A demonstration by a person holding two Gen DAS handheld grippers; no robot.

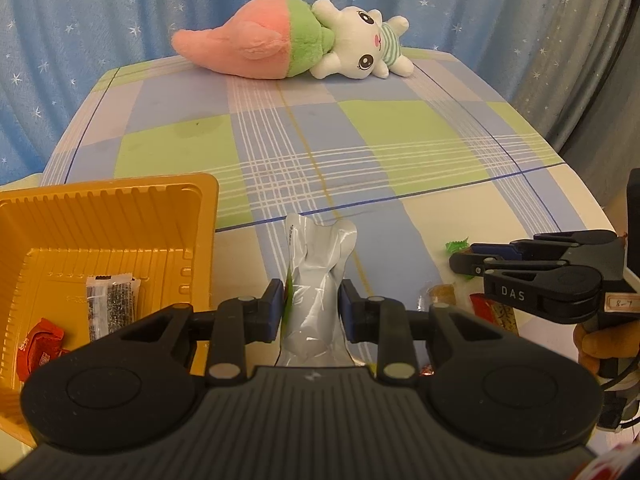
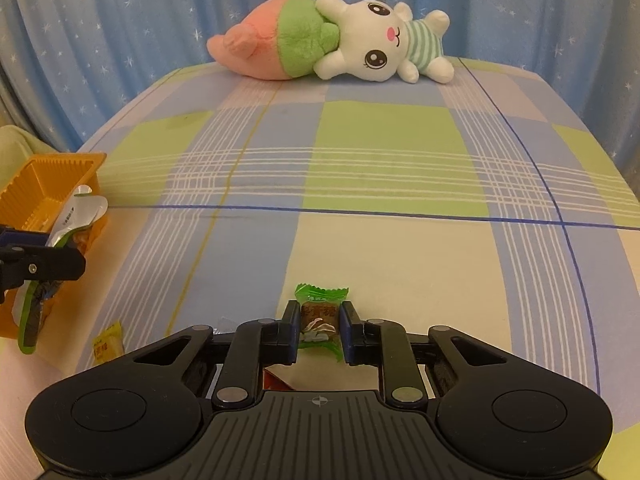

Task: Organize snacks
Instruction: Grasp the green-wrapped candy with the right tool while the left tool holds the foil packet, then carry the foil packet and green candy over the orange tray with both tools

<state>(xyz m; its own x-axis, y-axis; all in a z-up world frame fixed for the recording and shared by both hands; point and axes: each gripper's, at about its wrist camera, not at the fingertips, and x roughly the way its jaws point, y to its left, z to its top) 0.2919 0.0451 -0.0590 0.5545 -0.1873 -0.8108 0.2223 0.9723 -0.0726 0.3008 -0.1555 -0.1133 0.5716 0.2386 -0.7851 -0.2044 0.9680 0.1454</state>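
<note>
My left gripper is shut on a silver snack pouch with a green edge, held upright just right of the orange tray. The tray holds a dark packet and a red wrapped sweet. My right gripper is shut on a green-wrapped candy low over the checked cloth. In the left wrist view the right gripper shows at the right edge, a gloved hand behind it. The right wrist view has the left gripper and its pouch beside the tray.
A plush rabbit and a pink-green plush carrot lie at the table's far edge before a blue starred curtain. A yellow sweet lies near left. More wrapped snacks lie between the grippers. A red wrapper peeks under the right gripper.
</note>
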